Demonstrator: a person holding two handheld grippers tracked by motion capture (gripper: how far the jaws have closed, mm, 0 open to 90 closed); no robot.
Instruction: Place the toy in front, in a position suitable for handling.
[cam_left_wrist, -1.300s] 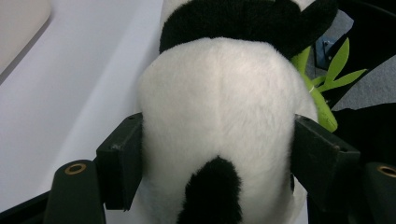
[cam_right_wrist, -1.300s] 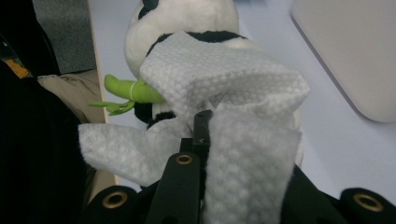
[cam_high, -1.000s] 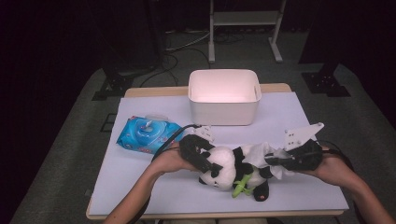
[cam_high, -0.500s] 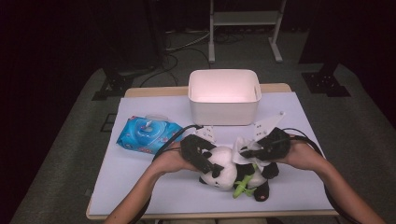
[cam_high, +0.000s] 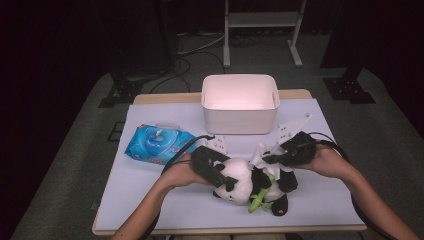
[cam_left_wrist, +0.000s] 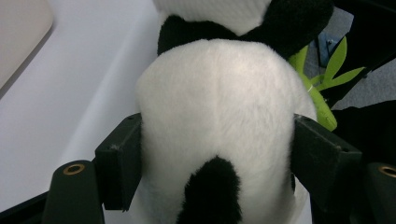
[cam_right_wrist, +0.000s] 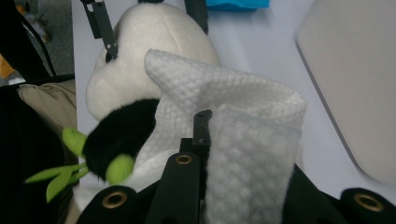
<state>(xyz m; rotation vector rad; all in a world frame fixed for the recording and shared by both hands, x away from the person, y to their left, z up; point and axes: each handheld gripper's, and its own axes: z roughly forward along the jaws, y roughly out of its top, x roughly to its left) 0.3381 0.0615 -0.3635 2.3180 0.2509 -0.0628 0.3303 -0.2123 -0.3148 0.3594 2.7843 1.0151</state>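
White-topped table (cam_high: 150, 200): white bin (cam_high: 240, 102), blue wipes pack (cam_high: 157, 144), plush panda (cam_high: 245, 182) lying on it.

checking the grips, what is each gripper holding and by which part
Left gripper clamps the panda by its white head. Right gripper pinches a white wipe by a bunched fold.

ahead: white bin (cam_high: 240, 106) | left: wipes pack (cam_high: 156, 143) | right: free table (cam_high: 330, 200)
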